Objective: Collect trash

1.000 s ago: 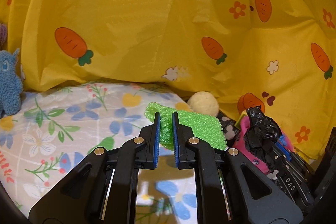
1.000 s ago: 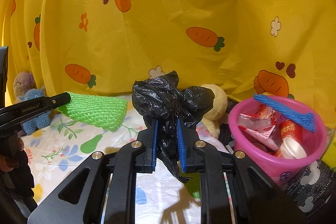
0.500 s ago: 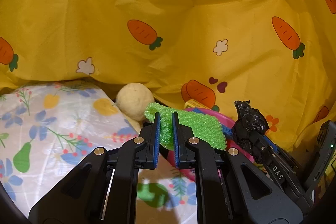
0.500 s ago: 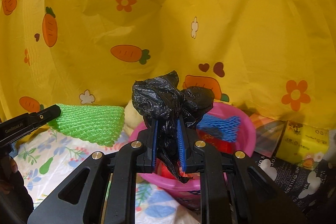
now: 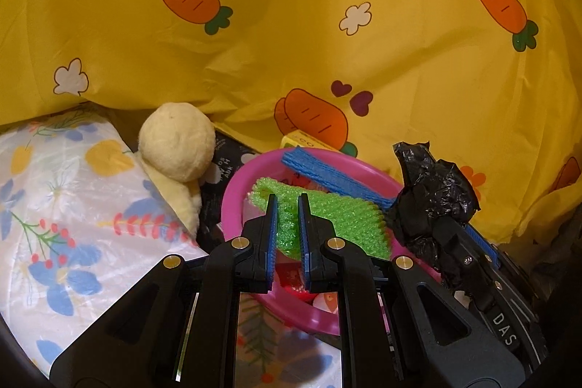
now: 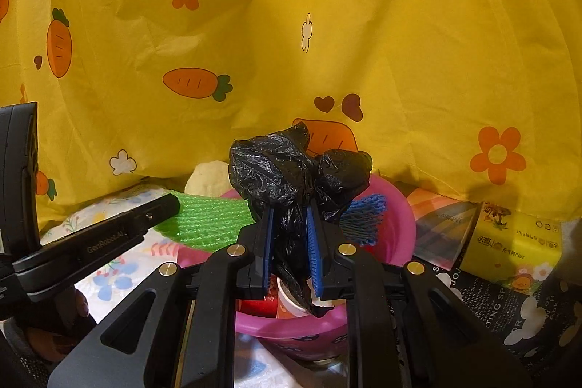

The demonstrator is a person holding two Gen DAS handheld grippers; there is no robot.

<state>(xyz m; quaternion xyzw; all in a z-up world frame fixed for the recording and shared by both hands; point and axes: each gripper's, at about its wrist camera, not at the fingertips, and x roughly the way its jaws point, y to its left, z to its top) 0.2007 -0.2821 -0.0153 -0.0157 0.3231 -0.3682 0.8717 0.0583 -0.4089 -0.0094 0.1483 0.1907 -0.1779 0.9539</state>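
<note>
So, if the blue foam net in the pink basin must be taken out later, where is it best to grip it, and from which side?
Probably grip the blue foam net at its free end near the far rim of the pink basin, coming from above. It lies flat and thin across the basin, and its other end runs under the black bag in the right tool.
</note>
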